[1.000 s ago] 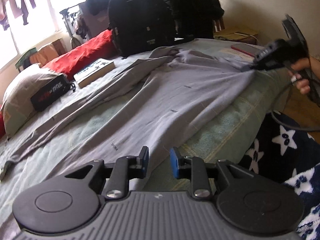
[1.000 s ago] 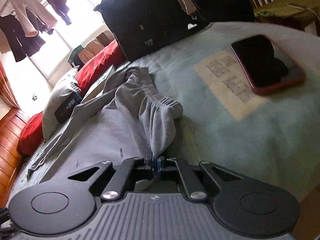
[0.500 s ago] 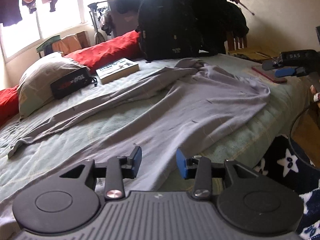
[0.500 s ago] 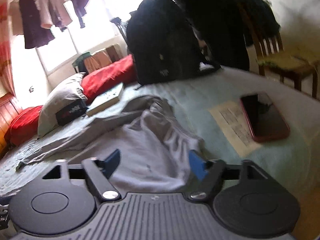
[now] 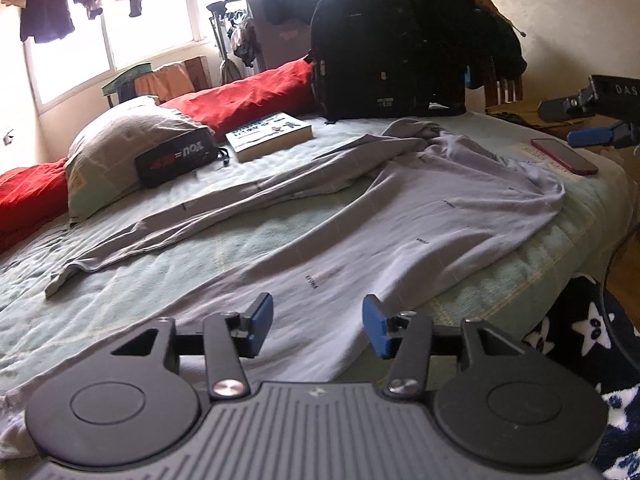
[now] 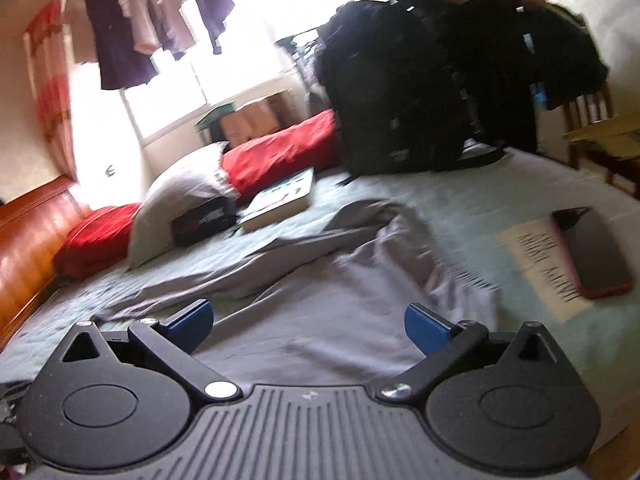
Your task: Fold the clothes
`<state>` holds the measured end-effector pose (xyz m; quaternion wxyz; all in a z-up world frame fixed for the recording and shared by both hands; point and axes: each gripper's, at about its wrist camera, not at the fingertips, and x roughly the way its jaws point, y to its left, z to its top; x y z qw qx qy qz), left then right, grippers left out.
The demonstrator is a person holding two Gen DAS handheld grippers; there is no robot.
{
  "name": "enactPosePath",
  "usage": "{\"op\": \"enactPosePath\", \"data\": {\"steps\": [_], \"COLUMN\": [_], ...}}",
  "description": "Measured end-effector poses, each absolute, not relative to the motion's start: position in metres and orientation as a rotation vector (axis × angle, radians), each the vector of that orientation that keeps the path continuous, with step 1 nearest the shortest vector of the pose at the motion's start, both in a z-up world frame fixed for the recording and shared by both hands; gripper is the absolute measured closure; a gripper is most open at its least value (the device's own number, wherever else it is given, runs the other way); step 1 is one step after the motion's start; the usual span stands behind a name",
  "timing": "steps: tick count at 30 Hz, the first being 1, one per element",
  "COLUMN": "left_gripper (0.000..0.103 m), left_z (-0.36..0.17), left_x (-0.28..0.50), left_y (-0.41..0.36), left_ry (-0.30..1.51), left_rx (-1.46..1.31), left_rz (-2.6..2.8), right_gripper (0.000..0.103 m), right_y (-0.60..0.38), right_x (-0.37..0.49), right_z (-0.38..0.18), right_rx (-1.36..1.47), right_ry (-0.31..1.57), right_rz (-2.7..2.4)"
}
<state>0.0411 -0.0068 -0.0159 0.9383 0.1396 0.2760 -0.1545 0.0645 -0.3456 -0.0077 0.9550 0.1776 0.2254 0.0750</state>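
Observation:
A grey long-sleeved shirt (image 5: 400,232) lies spread over the pale green bed cover (image 5: 248,232), one sleeve stretched toward the left. My left gripper (image 5: 318,328) hovers over the shirt's near edge, its jaws opening with nothing between the blue pads. In the right wrist view the shirt (image 6: 340,300) lies bunched at its far end. Above it my right gripper (image 6: 308,326) has its jaws opening very wide, with nothing held. The left wrist view also shows the right gripper (image 5: 592,120) at the right edge, above the bed corner.
A red-cased phone (image 6: 596,252) rests on a printed paper (image 6: 536,268) near the bed's right corner. A book (image 5: 268,136), a black pouch (image 5: 176,160) on a pillow, red cushions and a black backpack (image 5: 384,52) line the far side. Star-patterned fabric (image 5: 580,328) is at lower right.
My right gripper went from shut on the shirt's bunched edge to wide open and lifted away; the fabric dropped onto the bed. My left gripper opened wider and rose slightly.

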Motion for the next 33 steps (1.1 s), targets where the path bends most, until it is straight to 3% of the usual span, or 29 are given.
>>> {"op": "enactPosePath", "data": {"steps": [16,25,33], "left_gripper": [0.04,0.03,0.028], "left_z": [-0.012,-0.007,-0.009], "left_x": [0.017,0.002,0.005], "left_y": [0.028,0.053,0.084], "left_ry": [0.567,0.549,0.591], "left_rx": [0.217,0.172,0.202], "left_rz": [-0.206,-0.175,-0.119], "right_gripper": [0.0,0.0,0.0], "right_y": [-0.312,-0.292,-0.279], "right_x": [0.048,0.03,0.026], "right_z": [-0.001,0.014,0.016], "right_rx": [0.37,0.339,0.313], "right_ry": [0.51,0.503,0.521], "right_rz": [0.267,0.308,0.338]}}
